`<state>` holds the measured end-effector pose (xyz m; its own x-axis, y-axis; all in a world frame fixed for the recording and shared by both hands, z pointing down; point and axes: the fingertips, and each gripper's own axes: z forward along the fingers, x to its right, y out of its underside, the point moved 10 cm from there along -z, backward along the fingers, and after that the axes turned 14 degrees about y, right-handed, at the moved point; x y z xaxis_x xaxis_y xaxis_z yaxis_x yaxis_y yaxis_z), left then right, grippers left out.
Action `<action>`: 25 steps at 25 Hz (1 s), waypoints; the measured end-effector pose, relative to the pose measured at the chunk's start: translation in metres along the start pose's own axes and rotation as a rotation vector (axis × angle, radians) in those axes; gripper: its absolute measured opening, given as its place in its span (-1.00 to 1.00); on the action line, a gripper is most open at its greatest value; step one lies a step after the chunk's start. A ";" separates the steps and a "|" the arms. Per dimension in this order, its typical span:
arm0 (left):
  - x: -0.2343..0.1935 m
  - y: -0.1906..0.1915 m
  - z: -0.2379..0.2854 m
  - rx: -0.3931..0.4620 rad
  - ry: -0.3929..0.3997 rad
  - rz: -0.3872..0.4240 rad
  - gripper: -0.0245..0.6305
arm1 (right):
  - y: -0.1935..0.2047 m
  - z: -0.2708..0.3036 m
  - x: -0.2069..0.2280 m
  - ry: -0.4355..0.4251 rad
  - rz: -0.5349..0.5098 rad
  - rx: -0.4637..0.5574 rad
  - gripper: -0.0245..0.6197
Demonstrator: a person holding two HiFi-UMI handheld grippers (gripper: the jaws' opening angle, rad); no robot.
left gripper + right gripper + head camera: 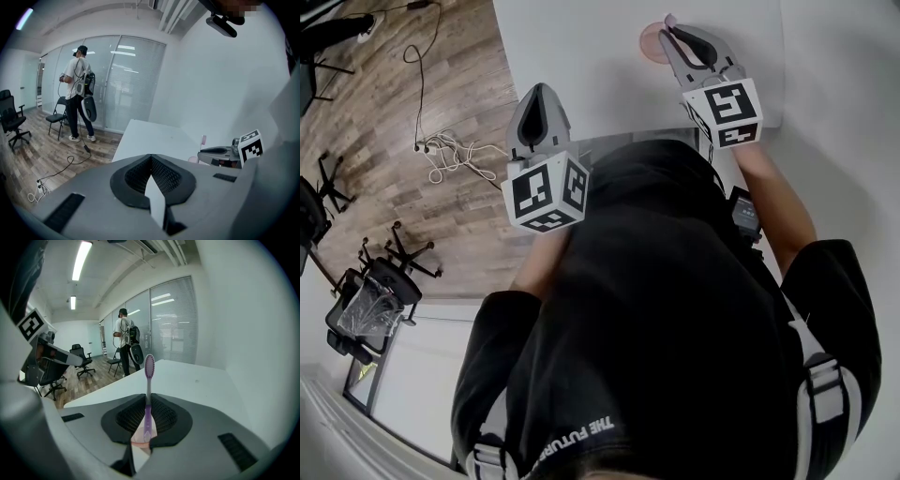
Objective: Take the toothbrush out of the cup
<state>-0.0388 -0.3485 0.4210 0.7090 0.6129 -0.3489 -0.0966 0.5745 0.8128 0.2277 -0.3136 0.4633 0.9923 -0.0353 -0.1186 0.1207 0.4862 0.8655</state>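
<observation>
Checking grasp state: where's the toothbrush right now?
The toothbrush stands upright, clamped between the jaws of the right gripper, just over the cup, on the right half of the table in the head view.

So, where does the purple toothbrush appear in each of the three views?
Head view: top, right of centre, toothbrush at the right gripper tip.
Left gripper view: right of middle, thin and upright.
Right gripper view: centre, between that gripper's jaws.
Shared landmark: the pink cup beneath it.
</observation>
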 end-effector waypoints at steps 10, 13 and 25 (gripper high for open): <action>0.003 0.004 -0.004 0.012 0.051 0.032 -0.88 | 0.001 -0.018 -0.002 0.043 0.031 0.012 -0.77; 0.001 0.001 -0.004 0.018 0.068 0.039 -0.88 | -0.004 -0.019 0.001 0.061 0.071 0.024 -0.77; 0.002 0.003 -0.021 0.062 0.159 0.097 -0.88 | -0.032 -0.056 -0.014 0.122 0.037 0.115 -0.77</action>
<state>-0.0520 -0.3338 0.4130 0.5785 0.7447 -0.3327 -0.1126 0.4770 0.8717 0.2087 -0.2795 0.4103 0.9864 0.0903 -0.1371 0.0928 0.3823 0.9194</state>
